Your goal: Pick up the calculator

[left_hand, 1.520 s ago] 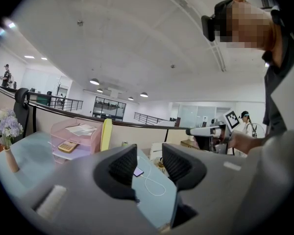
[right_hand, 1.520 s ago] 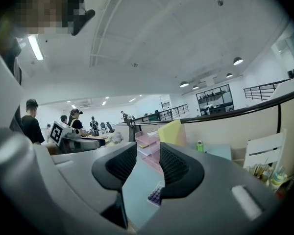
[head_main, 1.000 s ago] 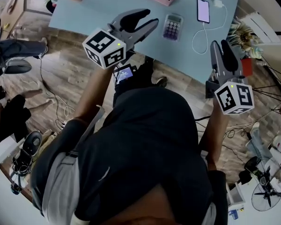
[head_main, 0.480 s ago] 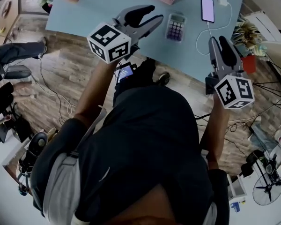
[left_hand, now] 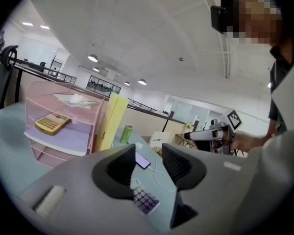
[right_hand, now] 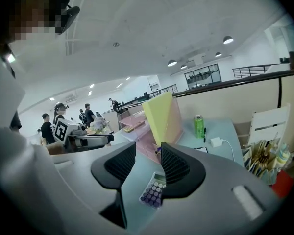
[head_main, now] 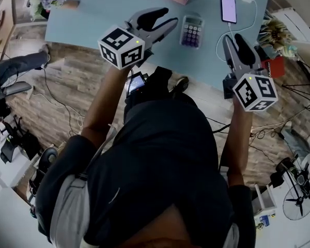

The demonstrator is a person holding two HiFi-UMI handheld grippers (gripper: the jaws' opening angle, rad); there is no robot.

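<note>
Nearing the calculator by the table's near edge, left gripper and right gripper, jaws apart and empty, have advanced slightly; grasp pending.

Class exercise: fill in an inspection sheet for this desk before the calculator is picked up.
Surface: pale blue tabletop.
Job's things: small purple-keyed calculator lies flat, untouched.
Clutter: lit smartphone, pink mesh shelf rack, green drinks can.
Grippers: left gripper and right gripper both raised, fingers apart, empty.
Cables: white charging cable runs from the smartphone; loose leads on floor.
Surroundings: wood-plank floor, people in the background.
</note>
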